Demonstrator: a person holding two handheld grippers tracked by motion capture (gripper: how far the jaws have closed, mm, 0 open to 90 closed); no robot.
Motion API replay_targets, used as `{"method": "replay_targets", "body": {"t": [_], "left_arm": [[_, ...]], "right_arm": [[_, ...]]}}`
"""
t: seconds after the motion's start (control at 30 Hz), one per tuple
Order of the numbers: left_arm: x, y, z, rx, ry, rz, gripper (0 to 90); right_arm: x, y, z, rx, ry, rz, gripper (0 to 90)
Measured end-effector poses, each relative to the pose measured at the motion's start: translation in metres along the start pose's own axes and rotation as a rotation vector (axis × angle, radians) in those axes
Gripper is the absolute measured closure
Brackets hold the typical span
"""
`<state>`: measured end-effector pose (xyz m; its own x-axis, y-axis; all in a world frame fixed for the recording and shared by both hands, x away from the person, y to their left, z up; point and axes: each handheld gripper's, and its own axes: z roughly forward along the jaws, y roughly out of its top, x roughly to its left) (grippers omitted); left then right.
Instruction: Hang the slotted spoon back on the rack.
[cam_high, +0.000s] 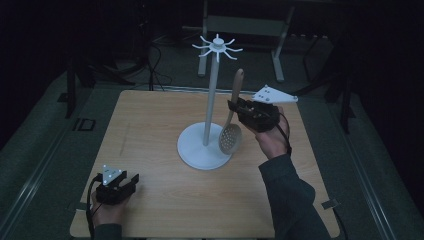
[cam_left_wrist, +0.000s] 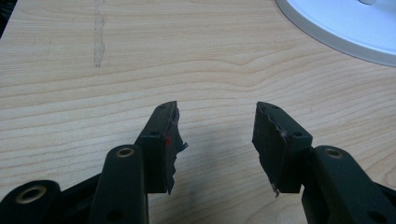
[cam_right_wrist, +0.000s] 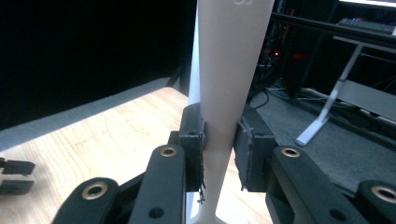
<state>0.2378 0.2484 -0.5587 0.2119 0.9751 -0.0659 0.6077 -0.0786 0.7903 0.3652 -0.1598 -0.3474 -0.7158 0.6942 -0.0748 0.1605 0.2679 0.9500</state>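
Note:
A beige slotted spoon (cam_high: 231, 136) hangs upright, perforated head down, just right of the white stand's pole (cam_high: 210, 105) and above the rim of its round base (cam_high: 197, 150). My right gripper (cam_high: 233, 106) is shut on the spoon's handle, and its own view shows the pads pressed on both sides of the handle (cam_right_wrist: 229, 70). The ring of hooks (cam_high: 218, 47) at the top of the pole is higher than the handle's tip. My left gripper (cam_high: 134, 180) rests near the table's front left corner, its jaws open with nothing between them (cam_left_wrist: 215, 135).
The wooden table (cam_high: 150, 125) carries the stand, whose base edge (cam_left_wrist: 345, 28) lies ahead of the left gripper. Dark floor, cables and desk legs (cam_high: 277, 55) lie beyond the far edge. The other gripper (cam_right_wrist: 14, 175) appears far off in the right gripper view.

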Motion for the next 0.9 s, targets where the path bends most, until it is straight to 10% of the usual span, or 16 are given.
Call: {"method": "replay_targets", "body": {"t": [0.9], "left_arm": [[0.001, 0.000, 0.001, 0.003, -0.001, -0.002, 50.8]], "right_arm": [[-0.003, 0.022, 0.007, -0.004, -0.013, 0.057, 74.4]]}}
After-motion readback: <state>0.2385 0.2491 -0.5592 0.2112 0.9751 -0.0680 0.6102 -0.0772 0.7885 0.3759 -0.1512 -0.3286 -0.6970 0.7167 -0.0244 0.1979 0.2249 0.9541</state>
